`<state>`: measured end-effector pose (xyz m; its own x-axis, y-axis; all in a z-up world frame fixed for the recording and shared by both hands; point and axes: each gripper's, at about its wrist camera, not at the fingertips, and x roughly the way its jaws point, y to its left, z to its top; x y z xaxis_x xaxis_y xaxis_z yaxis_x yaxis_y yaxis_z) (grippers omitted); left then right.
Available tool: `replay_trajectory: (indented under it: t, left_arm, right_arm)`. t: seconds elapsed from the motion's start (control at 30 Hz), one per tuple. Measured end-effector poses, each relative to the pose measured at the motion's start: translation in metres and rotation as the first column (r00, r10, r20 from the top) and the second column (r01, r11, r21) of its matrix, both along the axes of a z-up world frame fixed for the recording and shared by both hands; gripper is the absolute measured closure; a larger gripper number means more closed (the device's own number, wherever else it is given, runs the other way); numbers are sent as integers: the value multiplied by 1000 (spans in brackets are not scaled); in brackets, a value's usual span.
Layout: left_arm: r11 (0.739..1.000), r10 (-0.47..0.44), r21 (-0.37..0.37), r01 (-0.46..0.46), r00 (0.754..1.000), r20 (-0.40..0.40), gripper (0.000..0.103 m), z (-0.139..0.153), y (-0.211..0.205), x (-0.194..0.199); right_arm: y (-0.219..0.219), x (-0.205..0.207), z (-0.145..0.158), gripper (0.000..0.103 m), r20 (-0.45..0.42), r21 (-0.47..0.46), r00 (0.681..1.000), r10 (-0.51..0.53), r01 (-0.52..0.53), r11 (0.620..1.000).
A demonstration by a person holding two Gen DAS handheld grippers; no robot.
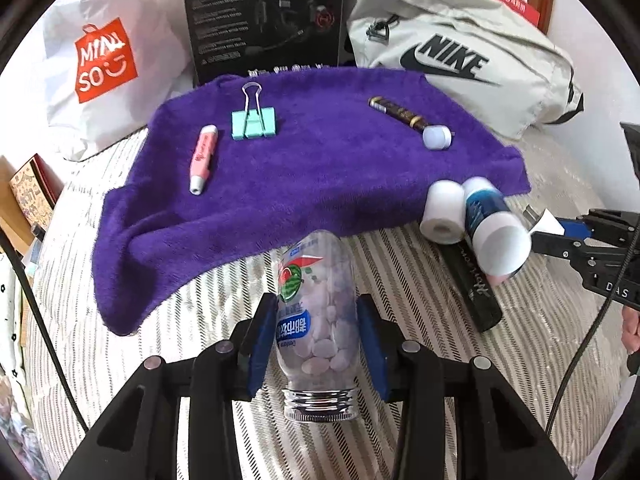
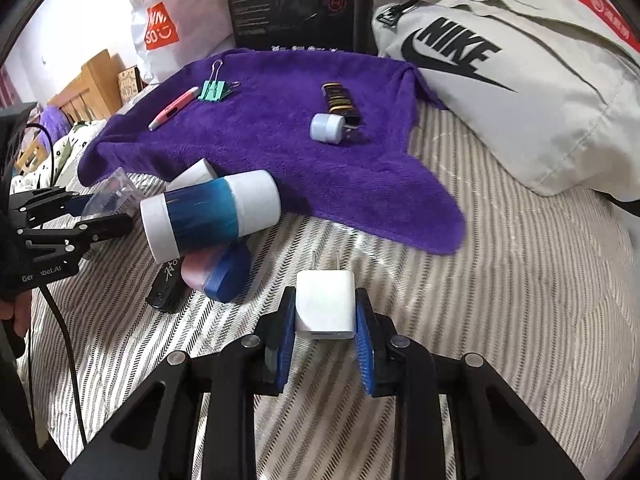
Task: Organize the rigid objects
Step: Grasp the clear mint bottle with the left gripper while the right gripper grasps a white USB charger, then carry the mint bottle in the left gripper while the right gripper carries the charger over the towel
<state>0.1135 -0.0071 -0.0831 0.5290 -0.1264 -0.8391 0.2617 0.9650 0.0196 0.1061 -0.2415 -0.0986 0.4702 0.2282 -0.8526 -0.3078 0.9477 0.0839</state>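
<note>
My left gripper (image 1: 316,308) is shut on a clear bottle (image 1: 320,320) of pale tablets, its cap off and its threaded neck toward the camera. My right gripper (image 2: 325,298) is shut on a white plug charger (image 2: 325,308) whose prongs point forward, just above the striped bedcover. On the purple towel (image 1: 280,184) lie a pink pen (image 1: 203,158), a mint binder clip (image 1: 254,120), a dark tube (image 1: 398,114) and a small pale plug light (image 1: 437,137). A blue-and-white cylinder (image 2: 212,212) lies at the towel's near edge between the two grippers.
A white roll (image 1: 442,212), a black case (image 1: 476,288) and a pink and a blue item (image 2: 224,270) lie by the cylinder. Behind the towel stand a white shopping bag (image 1: 104,60), a black box (image 1: 264,16) and a grey bag (image 1: 460,60). A cable (image 1: 36,320) trails on the left.
</note>
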Motion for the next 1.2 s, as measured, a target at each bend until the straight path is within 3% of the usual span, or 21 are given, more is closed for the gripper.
replay_trajectory:
  t: [0.5,0.83,1.2]
  left_arm:
    - [999,34,-34,-33,998,43,64,36,17,18]
    - [998,40,-54,-37,998,55,64,47,25,45]
    - [998,33,-62,-32,999,25,64,34,29,85]
  right_arm:
    - [0,12,34,76,25,52,999,24,-25,998]
    - [2,45,62,76,70,76,997,14,-19,997]
    - [29,95,45,76,11,56,997,76,-77,995]
